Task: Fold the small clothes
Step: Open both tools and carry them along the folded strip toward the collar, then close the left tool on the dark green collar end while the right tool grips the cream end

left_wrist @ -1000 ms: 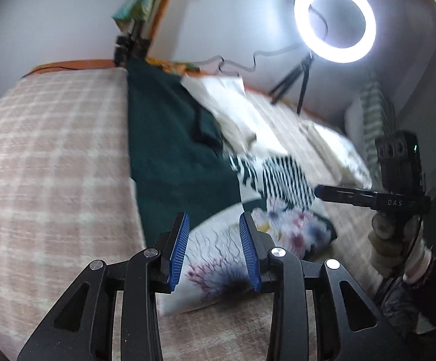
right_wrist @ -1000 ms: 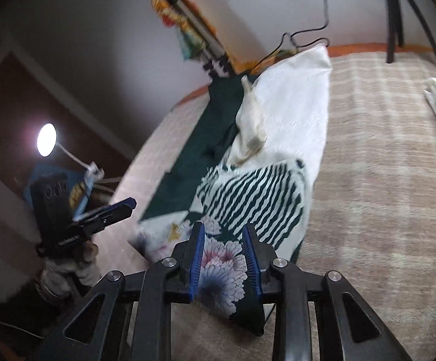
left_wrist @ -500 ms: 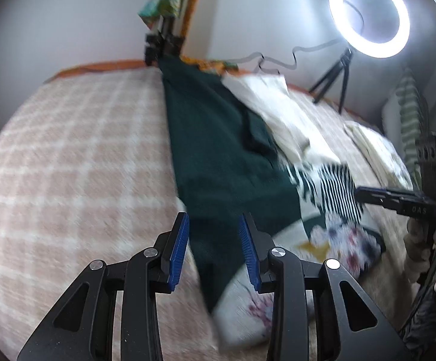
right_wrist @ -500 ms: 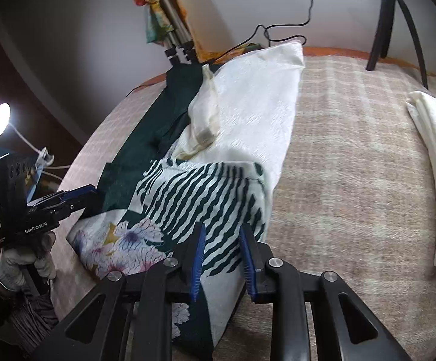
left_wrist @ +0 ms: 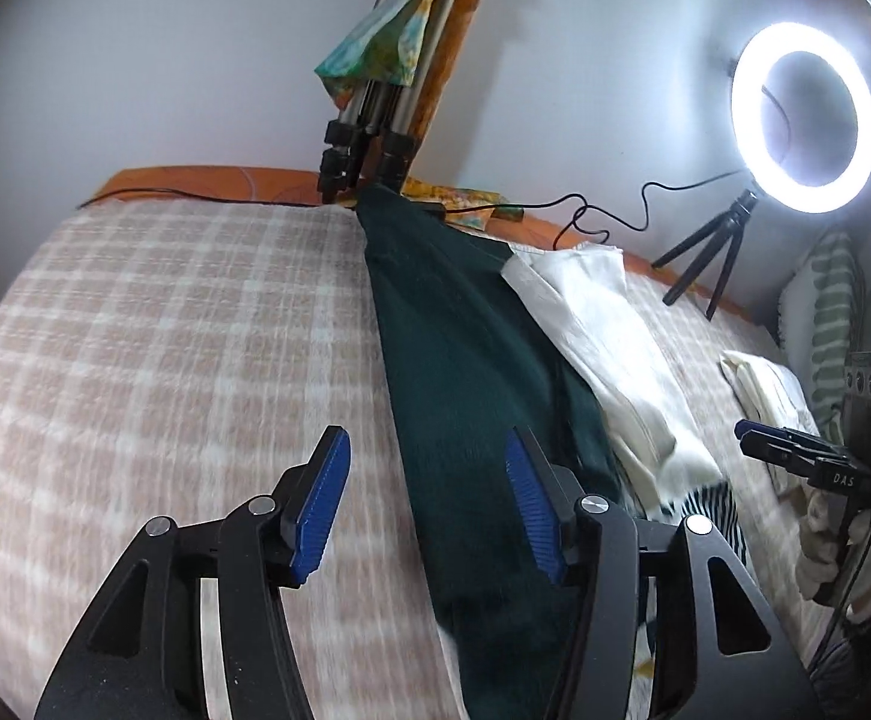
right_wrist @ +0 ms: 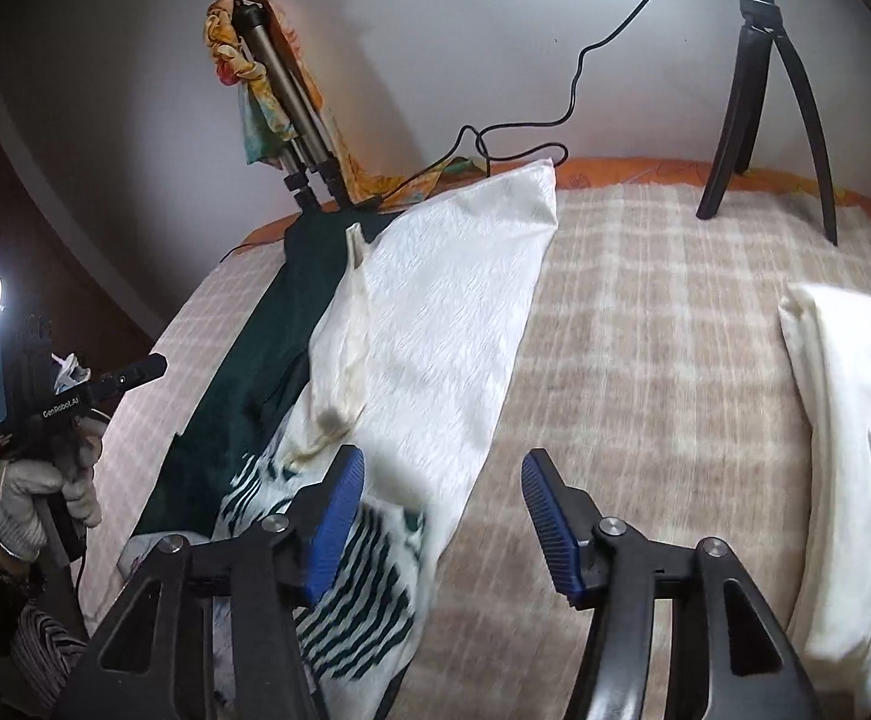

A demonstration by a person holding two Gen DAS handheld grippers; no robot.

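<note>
A dark green garment [left_wrist: 471, 372] lies lengthwise on the checked bed cover [left_wrist: 165, 348], with a white garment [left_wrist: 609, 348] beside it and a striped floral piece [right_wrist: 363, 588] at the near end. My left gripper [left_wrist: 423, 504] is open and empty, above the green garment's left edge. My right gripper [right_wrist: 444, 516] is open and empty, above the white garment's [right_wrist: 441, 324] near right edge. The green garment also shows in the right wrist view [right_wrist: 255, 372].
A folded white cloth [right_wrist: 855, 450] lies on the bed at the right. A ring light [left_wrist: 804, 120] on a small tripod and a tall tripod [left_wrist: 369, 138] with a colourful scarf stand at the bed's far edge. A cable [right_wrist: 519, 138] runs there.
Both grippers have opened wide from nearly shut. Both have moved forward up the bed, away from the floral end of the clothes.
</note>
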